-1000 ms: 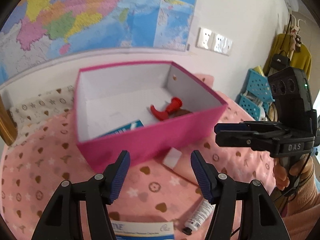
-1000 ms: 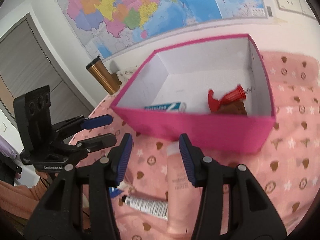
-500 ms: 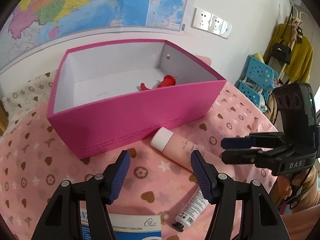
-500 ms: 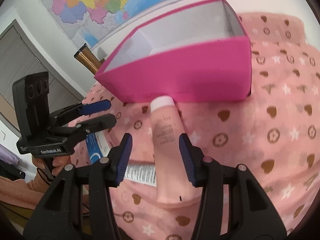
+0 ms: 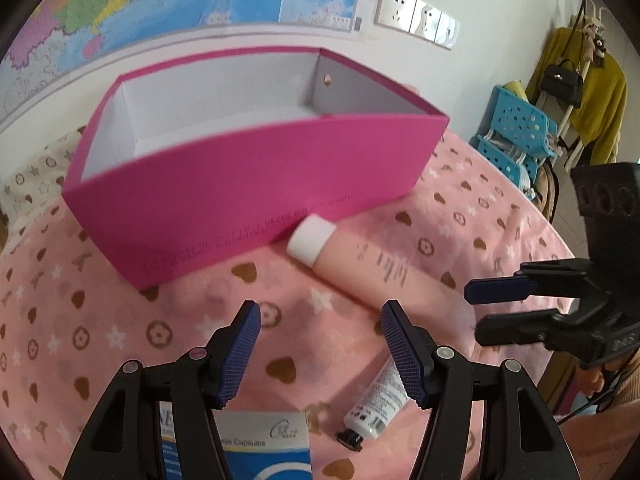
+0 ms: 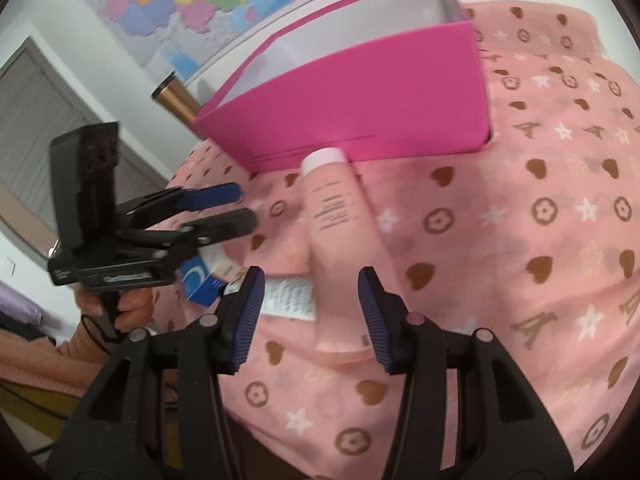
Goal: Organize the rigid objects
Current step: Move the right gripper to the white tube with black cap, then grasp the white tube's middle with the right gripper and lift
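Note:
A magenta open box (image 5: 256, 184) (image 6: 360, 92) stands on the pink patterned cloth; its contents are hidden behind the near wall. A pink tube with a white cap (image 5: 360, 264) (image 6: 332, 216) lies in front of it, cap against the box. My right gripper (image 6: 310, 312) (image 5: 476, 310) is open, low over the tube's flat end, which lies between the fingers nearer the right pad. My left gripper (image 5: 320, 344) (image 6: 244, 205) is open with nothing in it, above a blue-and-white capsule carton (image 5: 256, 444) (image 6: 200, 280). Beside the carton lies a small white tube with a black cap (image 5: 380, 404) (image 6: 288, 298).
A map and wall sockets (image 5: 416, 20) are behind the box. A gold cylinder (image 6: 176, 100) stands at the box's far left corner. Blue baskets (image 5: 516, 136) and hung clothes stand past the table's right edge. A hand and an orange sleeve (image 6: 100, 312) hold the left gripper.
Both grippers have sunk toward the cloth and tipped more level, so the box's inside and its red item dropped from sight. The pink tube's end has come between the right fingers.

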`<action>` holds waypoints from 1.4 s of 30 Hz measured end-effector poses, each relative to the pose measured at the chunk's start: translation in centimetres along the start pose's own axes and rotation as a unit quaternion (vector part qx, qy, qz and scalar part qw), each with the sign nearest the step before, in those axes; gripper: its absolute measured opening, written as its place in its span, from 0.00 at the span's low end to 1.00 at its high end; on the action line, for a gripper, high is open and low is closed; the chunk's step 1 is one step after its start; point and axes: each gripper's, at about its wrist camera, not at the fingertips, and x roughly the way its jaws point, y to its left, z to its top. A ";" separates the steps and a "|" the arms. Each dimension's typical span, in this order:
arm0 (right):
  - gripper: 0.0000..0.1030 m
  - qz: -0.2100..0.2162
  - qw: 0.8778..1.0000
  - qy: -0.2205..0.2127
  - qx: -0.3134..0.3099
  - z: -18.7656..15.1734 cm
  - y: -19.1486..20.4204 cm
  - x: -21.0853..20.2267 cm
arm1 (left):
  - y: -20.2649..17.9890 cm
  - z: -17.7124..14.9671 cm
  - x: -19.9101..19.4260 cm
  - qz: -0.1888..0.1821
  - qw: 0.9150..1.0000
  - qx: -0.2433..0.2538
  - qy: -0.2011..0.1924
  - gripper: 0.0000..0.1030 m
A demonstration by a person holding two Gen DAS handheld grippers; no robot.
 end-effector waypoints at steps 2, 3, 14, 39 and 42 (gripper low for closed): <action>0.49 0.010 1.000 0.007 -0.012 -0.3 0.8 0.3 | 0.0 -0.5 0.1 -0.003 1.000 -0.003 0.006 0.62; 0.49 0.015 1.000 0.011 -0.017 -0.4 1.2 0.5 | 0.0 -0.7 0.1 -0.005 1.000 -0.004 0.008 0.62; 0.49 0.039 0.998 0.049 -0.026 -1.8 2.5 2.9 | 0.4 -2.3 -0.1 -0.019 0.999 -0.022 0.020 0.62; 0.49 -0.028 0.999 0.014 -0.006 -0.9 1.1 4.3 | -2.3 -6.2 -3.5 -0.054 0.998 -0.022 0.020 0.52; 0.49 -0.025 1.000 0.013 -0.003 -0.9 0.9 4.2 | -2.5 -6.6 -3.3 -0.056 0.998 -0.022 0.027 0.46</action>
